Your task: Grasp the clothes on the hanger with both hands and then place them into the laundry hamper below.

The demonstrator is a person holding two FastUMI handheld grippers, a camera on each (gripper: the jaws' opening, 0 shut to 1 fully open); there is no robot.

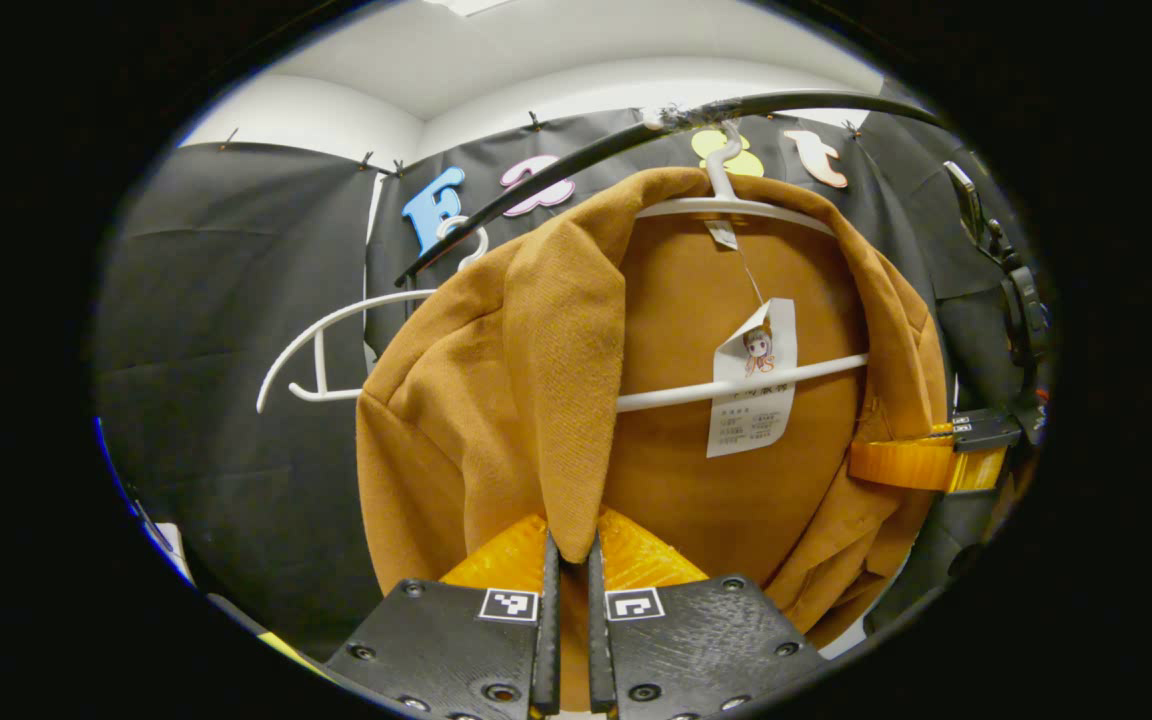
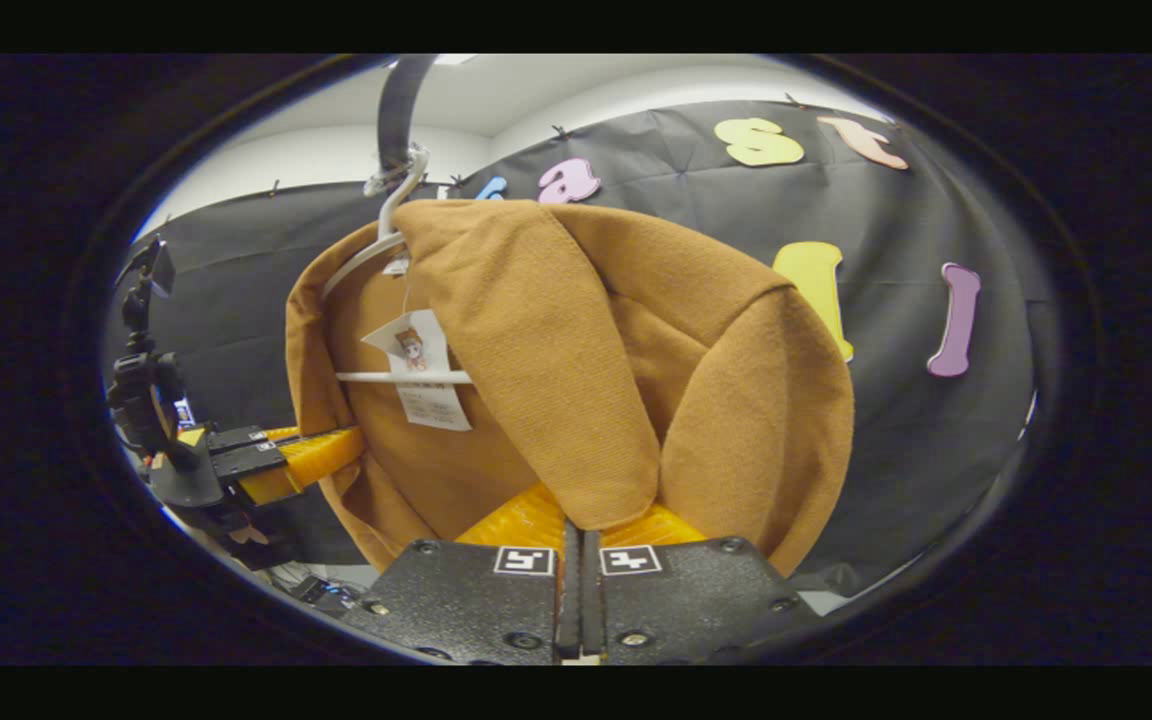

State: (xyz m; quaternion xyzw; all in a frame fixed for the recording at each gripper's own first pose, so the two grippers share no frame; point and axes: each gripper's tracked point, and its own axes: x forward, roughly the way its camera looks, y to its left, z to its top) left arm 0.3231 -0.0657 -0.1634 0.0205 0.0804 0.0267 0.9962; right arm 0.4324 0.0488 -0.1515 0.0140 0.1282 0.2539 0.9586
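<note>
- Nearest the lens in the left gripper view, the left tool [image 1: 570, 560] is clenched on the tip of a jacket lapel, its ribbed fingers [image 1: 511, 555] pressing the cloth from both sides.
- In the right gripper view the right tool [image 2: 574, 535] is likewise clenched, both fingers [image 2: 521, 520] pinching the rounded end of the other lapel.
- Between them hangs the jacket [image 1: 496, 400], tan, with a fine woven grain on the lapels and a smoother lining inside; it sits open on a hanger [image 1: 736, 385].
- That hanger is thin white plastic with a straight crossbar and a curved hook over a dark round rail [image 1: 636, 135].
- From the collar dangles a paper tag [image 1: 754, 390] on a string, tilted, with a small cartoon figure.
- Beside the jacket on the same rail hangs a second hanger [image 1: 336, 340], white and bare.
- At the right edge of the left gripper view, the other tool touches the jacket's far side.
</note>
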